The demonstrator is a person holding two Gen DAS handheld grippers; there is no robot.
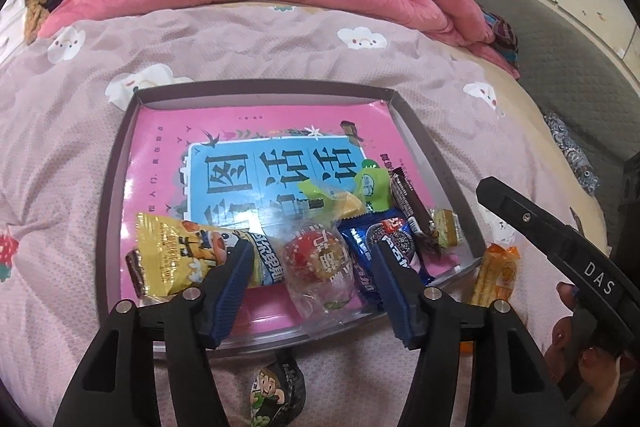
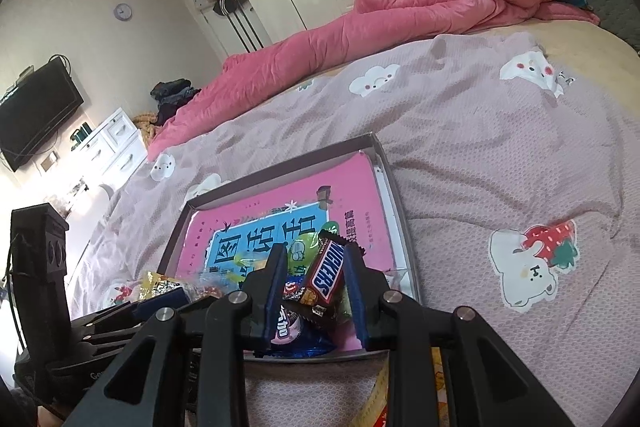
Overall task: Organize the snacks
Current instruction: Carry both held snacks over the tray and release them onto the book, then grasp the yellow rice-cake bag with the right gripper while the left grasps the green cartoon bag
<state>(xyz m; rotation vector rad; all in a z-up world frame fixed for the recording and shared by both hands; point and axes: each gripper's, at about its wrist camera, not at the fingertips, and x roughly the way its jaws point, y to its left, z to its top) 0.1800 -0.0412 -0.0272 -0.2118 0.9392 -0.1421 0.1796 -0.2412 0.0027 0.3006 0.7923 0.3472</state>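
Down on the bed (image 1: 60, 131), the left gripper (image 1: 316, 267) stood open over the tray (image 1: 114, 187), a red sweet (image 1: 320, 255) lying loose between its fingers. The right gripper (image 2: 318, 279) had its fingers narrowly apart around a Snickers bar (image 2: 326, 273) above the tray's near corner; whether they pressed it I cannot tell. An orange packet (image 1: 496, 273) lay outside the tray.

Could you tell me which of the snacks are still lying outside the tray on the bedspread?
Two: the orange-wrapped snack beside the tray's near right corner, and the dark cartoon-print packet just below its front edge. The others lie inside.
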